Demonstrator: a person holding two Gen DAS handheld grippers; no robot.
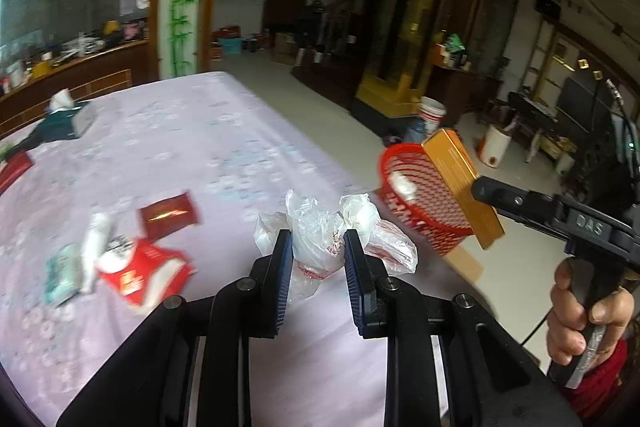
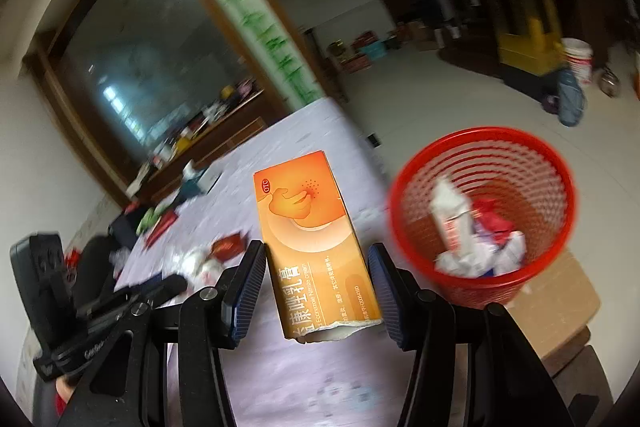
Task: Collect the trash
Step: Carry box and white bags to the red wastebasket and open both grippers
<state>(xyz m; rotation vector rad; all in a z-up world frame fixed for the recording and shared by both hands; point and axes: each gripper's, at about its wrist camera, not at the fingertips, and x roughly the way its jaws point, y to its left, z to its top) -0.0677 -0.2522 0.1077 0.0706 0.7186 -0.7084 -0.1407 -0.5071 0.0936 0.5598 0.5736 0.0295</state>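
Observation:
In the left wrist view my left gripper (image 1: 316,263) is shut on a crumpled clear plastic bag (image 1: 316,223) just above the lilac tablecloth (image 1: 180,147). The bag bulges out past both fingers. To the right, my right gripper (image 1: 480,187) holds an orange medicine box (image 1: 460,187) against the rim of the red mesh basket (image 1: 416,187). In the right wrist view the right gripper (image 2: 316,267) is shut on that orange box (image 2: 304,211), torn end toward me. The red basket (image 2: 532,167) is to the right, below table level, with crumpled paper and packets in it.
Loose on the cloth at the left are a red foil packet (image 1: 170,213), a red carton (image 1: 144,271), a white tube (image 1: 94,243) and a teal packet (image 1: 62,273). A tissue box (image 1: 68,119) sits far left. The basket stands on a cardboard box (image 2: 560,291) beside the table edge.

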